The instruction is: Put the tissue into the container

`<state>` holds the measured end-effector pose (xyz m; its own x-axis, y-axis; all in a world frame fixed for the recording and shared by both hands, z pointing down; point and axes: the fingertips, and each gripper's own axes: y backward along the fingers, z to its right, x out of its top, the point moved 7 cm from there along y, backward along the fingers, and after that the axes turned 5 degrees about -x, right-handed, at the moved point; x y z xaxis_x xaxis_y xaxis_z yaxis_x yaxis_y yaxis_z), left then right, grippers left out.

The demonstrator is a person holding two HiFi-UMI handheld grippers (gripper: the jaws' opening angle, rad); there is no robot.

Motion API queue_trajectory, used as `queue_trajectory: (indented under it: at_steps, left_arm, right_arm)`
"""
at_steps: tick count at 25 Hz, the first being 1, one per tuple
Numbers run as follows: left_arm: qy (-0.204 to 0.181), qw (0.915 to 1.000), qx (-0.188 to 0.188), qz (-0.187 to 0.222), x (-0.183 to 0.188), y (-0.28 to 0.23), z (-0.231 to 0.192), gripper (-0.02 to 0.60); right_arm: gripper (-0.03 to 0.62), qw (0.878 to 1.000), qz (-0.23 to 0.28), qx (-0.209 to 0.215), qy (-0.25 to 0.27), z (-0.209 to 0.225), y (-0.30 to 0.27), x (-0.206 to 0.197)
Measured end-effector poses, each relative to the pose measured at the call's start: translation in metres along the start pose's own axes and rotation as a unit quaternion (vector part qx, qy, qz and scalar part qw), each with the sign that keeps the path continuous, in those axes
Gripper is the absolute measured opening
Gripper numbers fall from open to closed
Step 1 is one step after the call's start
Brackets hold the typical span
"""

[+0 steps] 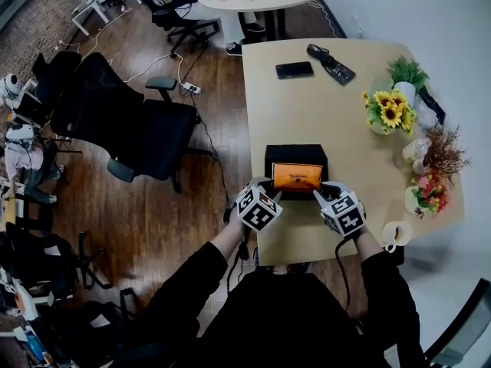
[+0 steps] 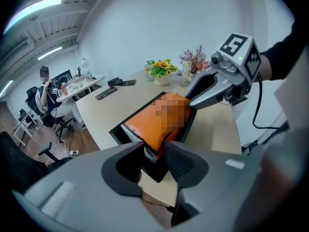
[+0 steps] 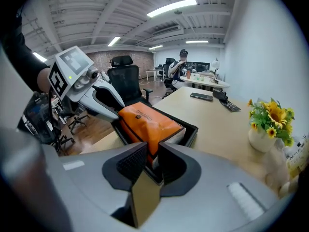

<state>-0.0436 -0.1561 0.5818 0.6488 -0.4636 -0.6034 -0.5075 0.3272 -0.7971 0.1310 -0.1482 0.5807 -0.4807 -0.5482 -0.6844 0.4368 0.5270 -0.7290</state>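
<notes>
An orange tissue pack [image 1: 297, 176] sits in the near part of an open black container [image 1: 296, 153] by the table's front edge. My left gripper [image 1: 273, 192] is shut on the pack's left end. My right gripper [image 1: 321, 192] is shut on its right end. In the left gripper view the pack [image 2: 161, 116] is pinched at its corner between the jaws of my left gripper [image 2: 155, 152], with the container wall [image 2: 120, 130] under it and the right gripper [image 2: 194, 98] opposite. In the right gripper view my right gripper [image 3: 152, 154] holds the pack [image 3: 147, 122] above the container [image 3: 190, 131]; the left gripper [image 3: 116, 111] shows beyond it.
A black phone [image 1: 294, 70] and a dark flat object [image 1: 331, 64] lie at the table's far side. A sunflower vase [image 1: 387, 112], dried flowers [image 1: 441, 153] and a white mug [image 1: 397, 234] line the right edge. Office chairs [image 1: 130, 125] stand on the wood floor to the left.
</notes>
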Motion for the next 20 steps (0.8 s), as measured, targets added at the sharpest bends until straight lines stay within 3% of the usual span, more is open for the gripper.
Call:
queue_trajectory:
  at_steps: [7,20]
  left_arm:
    - [-0.006,0.9999,-0.01,-0.005,0.0019,-0.0003,-0.0018,0.112]
    - [-0.009,0.9998,0.012,-0.014,0.0036,-0.0039,0.0009,0.115]
  right_arm:
    - [0.075,1.0,-0.01,-0.002,-0.013,0.0007,-0.0022,-0.0018]
    - [0.097,1.0,-0.013,-0.014,-0.02,0.0034,-0.0024,-0.0026]
